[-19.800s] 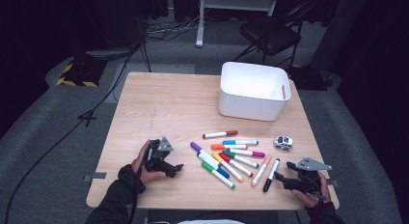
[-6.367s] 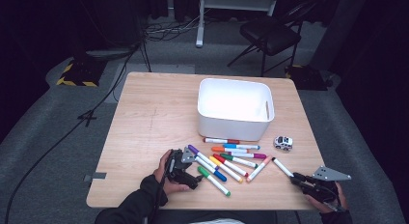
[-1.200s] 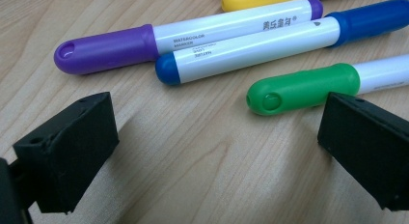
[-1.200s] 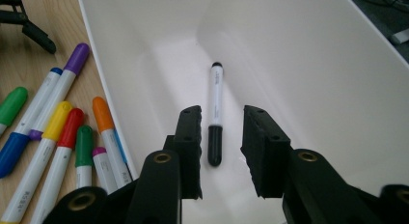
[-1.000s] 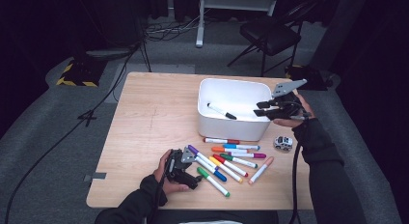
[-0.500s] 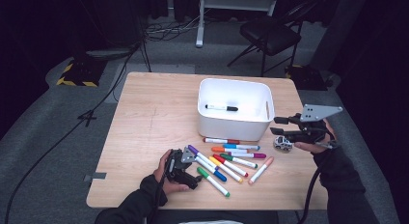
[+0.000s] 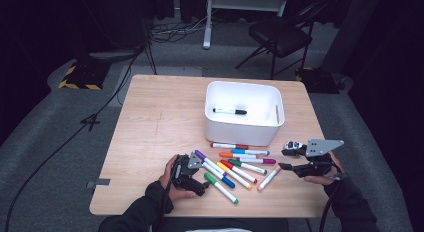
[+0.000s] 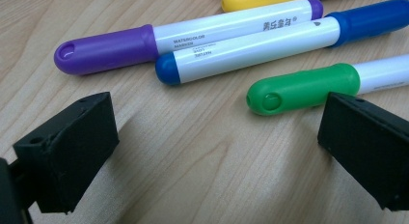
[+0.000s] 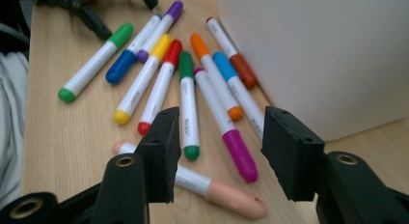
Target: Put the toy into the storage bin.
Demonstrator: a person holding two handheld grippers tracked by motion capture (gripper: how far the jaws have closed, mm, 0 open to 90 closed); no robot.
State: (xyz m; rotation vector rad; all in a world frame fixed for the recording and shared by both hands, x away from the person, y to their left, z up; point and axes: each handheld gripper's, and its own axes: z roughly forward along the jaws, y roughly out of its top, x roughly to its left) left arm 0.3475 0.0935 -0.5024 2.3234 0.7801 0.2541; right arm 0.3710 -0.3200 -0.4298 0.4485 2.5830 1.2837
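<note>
In the high view, the white bin [image 7: 244, 114] stands right of centre on the table [image 7: 160, 117], with one black marker [image 7: 229, 111] lying flat inside it. Below the bin, a loose fan of coloured markers [image 7: 237, 164] spreads across the wood. At lower left the left hand-held gripper [image 7: 192, 173] rests on the table, its tip just beside the purple marker [image 7: 206, 162] at the fan's left end. At lower right the right hand-held gripper [image 7: 284, 159] points left toward the peach marker [image 7: 268, 178], and a small toy car [image 7: 294, 146] sits close by its upper side.

In the left gripper view, the jaws stand wide apart over bare wood, gripping nothing. The purple marker [image 8: 144, 42], a blue one [image 8: 270, 43] and a green one [image 8: 308, 86] lie across the upper half of the frame (the green cap's end is near the right jaw).

In the right gripper view, the jaws have just been opening and stand half apart with nothing pressed between them. The peach marker [image 9: 212, 188] lies crosswise at the bottom, partly behind the left jaw; the magenta marker [image 9: 226, 127] and a dark green one [image 9: 188, 108] run up the frame, and the bin's wall [image 9: 328, 55] takes the upper right.
</note>
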